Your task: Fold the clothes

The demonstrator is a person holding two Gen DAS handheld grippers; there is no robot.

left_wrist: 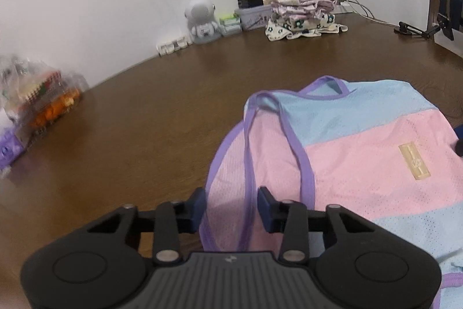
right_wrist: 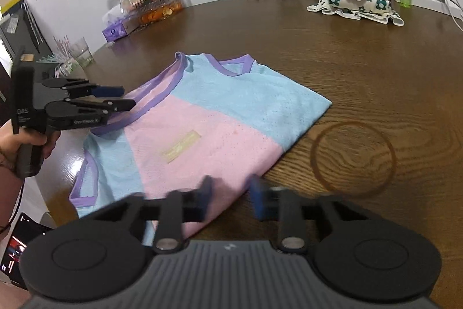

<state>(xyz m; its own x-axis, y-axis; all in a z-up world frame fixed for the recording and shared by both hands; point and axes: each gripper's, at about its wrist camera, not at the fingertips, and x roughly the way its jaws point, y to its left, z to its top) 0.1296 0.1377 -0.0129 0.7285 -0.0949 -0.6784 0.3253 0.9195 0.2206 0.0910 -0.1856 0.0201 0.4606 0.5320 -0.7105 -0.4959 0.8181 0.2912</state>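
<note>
Mesh fabric, pink and pale blue with purple binding, makes up the sleeveless top (right_wrist: 202, 123) lying flat on the dark wood-grain counter (right_wrist: 361, 71); a tan label sits on its pink band. The left tool (left_wrist: 231, 203) hangs over the armhole edge, blue pads parted, purple trim between them but not pinched. The right tool (right_wrist: 228, 193), blurred, stands with its pads apart at the top's near hem, gripping nothing.

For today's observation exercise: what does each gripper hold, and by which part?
Nothing is held: the left gripper and right gripper stand open over the vest's edges.
</note>
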